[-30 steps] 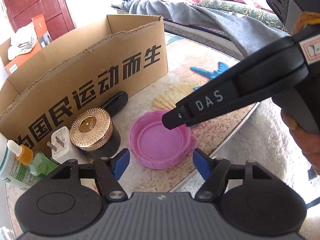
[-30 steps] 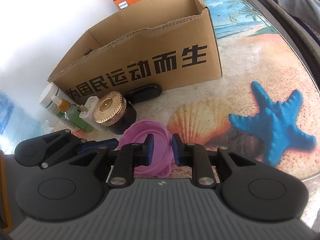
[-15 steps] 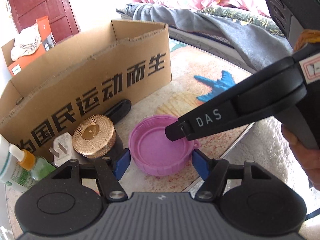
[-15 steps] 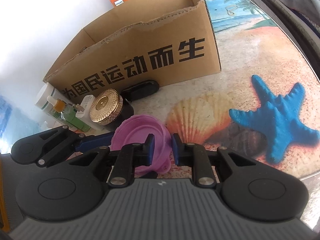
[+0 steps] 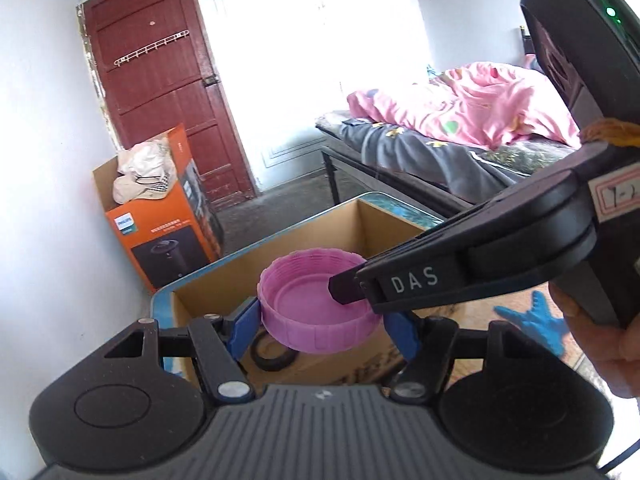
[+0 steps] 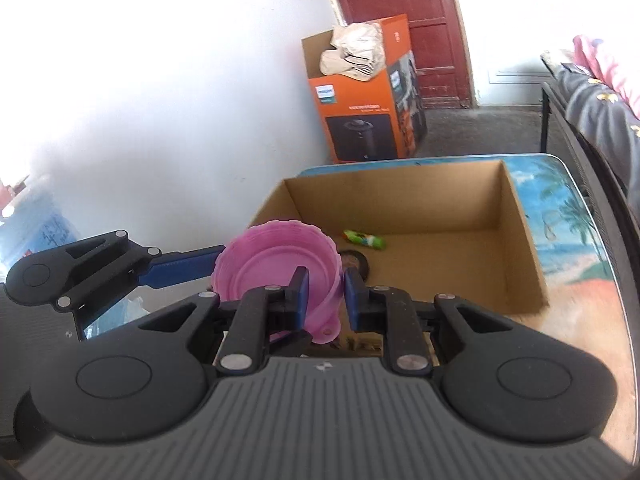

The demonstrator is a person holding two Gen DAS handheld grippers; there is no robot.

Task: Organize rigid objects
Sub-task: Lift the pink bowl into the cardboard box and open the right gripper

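Observation:
A pink plastic lid point(image 5: 312, 300) point(image 6: 264, 264) hangs in the air, hollow side up, over the near wall of an open cardboard box point(image 5: 312, 236) point(image 6: 520, 240). My left gripper point(image 5: 322, 326) spans the lid's width, its blue pads point(image 5: 245, 326) pressed on opposite sides. My right gripper point(image 6: 326, 296) is shut on the lid's side wall, one finger inside the hollow and one outside; in the left wrist view its fingers point(image 5: 348, 284) come in from the right. In the right wrist view a blue finger of the left gripper point(image 6: 180, 268) meets the lid from the left.
Inside the box lie a small green item point(image 6: 365, 240) and a black round thing point(image 6: 354, 260). The box stands on a beach-print table point(image 6: 572, 240). Beyond are an orange carton point(image 6: 360, 100), a red door point(image 5: 160, 80) and a bed point(image 5: 460, 104). A hand point(image 5: 600, 344) holds the right gripper.
Both grippers have risen together with the pink lid, from the table in front of the box up to its open top. The jar, plug and bottles have dropped out of view.

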